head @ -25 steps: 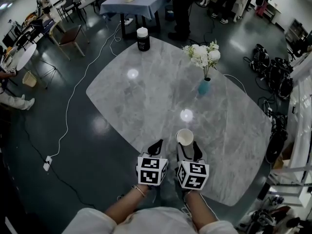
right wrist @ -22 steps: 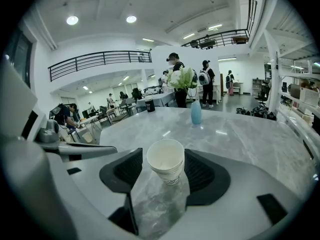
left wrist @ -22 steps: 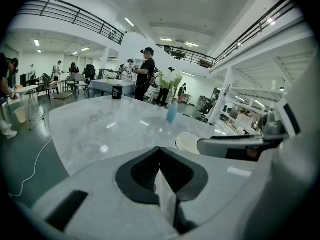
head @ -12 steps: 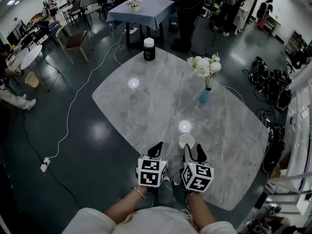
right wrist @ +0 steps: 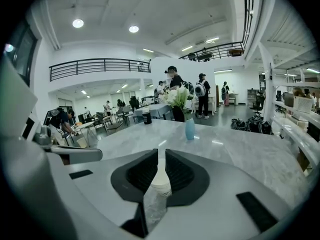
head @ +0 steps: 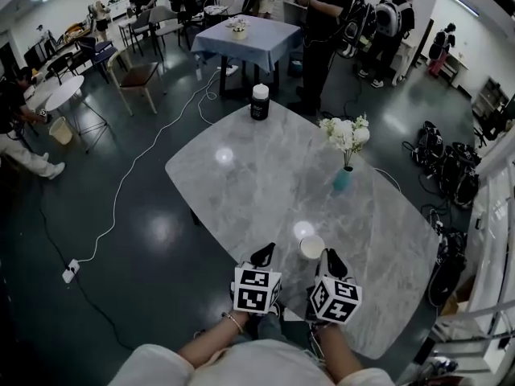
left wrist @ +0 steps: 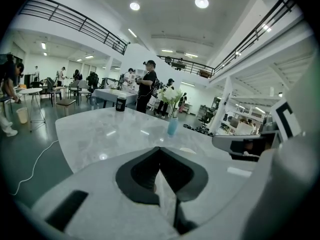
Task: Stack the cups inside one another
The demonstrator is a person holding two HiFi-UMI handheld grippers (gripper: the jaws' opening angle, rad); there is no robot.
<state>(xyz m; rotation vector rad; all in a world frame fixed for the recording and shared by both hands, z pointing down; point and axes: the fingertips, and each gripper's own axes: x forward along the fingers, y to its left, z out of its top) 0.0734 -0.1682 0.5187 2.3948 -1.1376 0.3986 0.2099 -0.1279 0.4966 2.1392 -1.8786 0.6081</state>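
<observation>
- Closing just now on the paper cup (head: 312,247) with the right hand-held gripper (right wrist: 160,159), jaws narrow and pinching it near the table's (head: 265,175) near edge.
- Holding nothing in the left hand-held gripper (left wrist: 160,151), jaws together.
- Probably ready for carrying; no second cup seen.

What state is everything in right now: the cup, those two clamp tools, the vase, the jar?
cup: upright, pinched in the right gripper.
right gripper: jaws just closed onto the cup.
left gripper: jaws together.
vase: upright, holding flowers.
jar: upright, lid on.
</observation>
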